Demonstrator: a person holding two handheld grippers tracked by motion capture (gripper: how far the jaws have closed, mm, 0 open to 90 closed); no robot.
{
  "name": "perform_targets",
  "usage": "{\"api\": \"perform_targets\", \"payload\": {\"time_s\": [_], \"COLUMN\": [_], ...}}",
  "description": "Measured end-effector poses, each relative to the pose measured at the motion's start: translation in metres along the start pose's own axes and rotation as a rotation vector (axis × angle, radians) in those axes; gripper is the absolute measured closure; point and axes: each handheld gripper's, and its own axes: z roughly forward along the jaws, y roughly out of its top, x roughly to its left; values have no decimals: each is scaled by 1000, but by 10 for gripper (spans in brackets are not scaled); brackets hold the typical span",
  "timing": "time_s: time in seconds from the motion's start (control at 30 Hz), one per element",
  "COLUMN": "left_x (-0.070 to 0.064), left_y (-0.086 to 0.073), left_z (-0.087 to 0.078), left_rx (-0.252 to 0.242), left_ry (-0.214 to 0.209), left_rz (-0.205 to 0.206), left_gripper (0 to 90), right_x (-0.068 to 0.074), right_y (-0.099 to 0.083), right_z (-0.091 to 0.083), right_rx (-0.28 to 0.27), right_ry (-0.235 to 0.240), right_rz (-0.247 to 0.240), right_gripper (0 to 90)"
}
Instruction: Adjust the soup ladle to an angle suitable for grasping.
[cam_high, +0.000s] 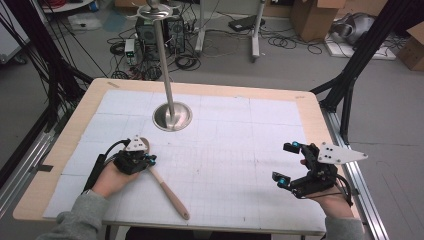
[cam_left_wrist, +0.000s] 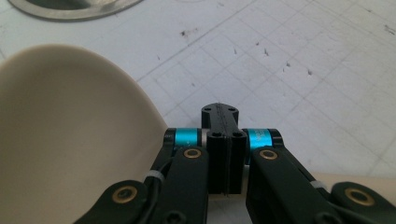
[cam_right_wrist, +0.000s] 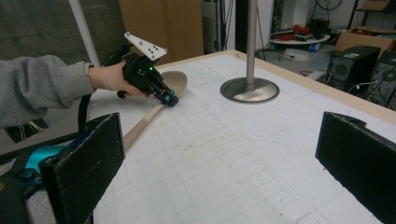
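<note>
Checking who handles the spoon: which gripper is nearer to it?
Left. The left gripper is on the spoon, its fingers shut at the neck beside the bowl. The right gripper is open, far across the table.

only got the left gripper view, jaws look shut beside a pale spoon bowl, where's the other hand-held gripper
Observer: The right hand-held gripper is held over the right side of the table, jaws wide open, with nothing in them.
Operator: how does the spoon lie
Observer: The wooden spoon lies flat. Its bowl is towards the far side and its handle points at the person's edge.
Operator: what's the metal rim at my top edge
Observer: It is the round base of a stand. An upright pole rises from it.
</note>
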Motion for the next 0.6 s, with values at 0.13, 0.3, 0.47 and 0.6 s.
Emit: {"api": "perform_targets", "payload": {"time_s": [0.13, 0.3, 0.47, 0.6], "left_x": [-1, -2, -4, -6], "left_y": [-2, -6, -11, -14], "left_z": [-3, -9, -14, -19], "left_rx": [6, 14, 20, 24], "left_ry": [8, 24, 40, 47], "left_rz": [-1, -9, -11, -7], "left_gripper": [900, 900, 900, 900], "right_x": [0, -2, -4, -5], "right_y": [1, 1, 2, 3], "right_z": [1, 5, 10, 15], "right_rx": [2, -1, 0, 3], "right_ry": [5, 11, 25, 35], "right_rz": [6, -2, -1, -1], "right_gripper": [0, 0, 0, 0]}}
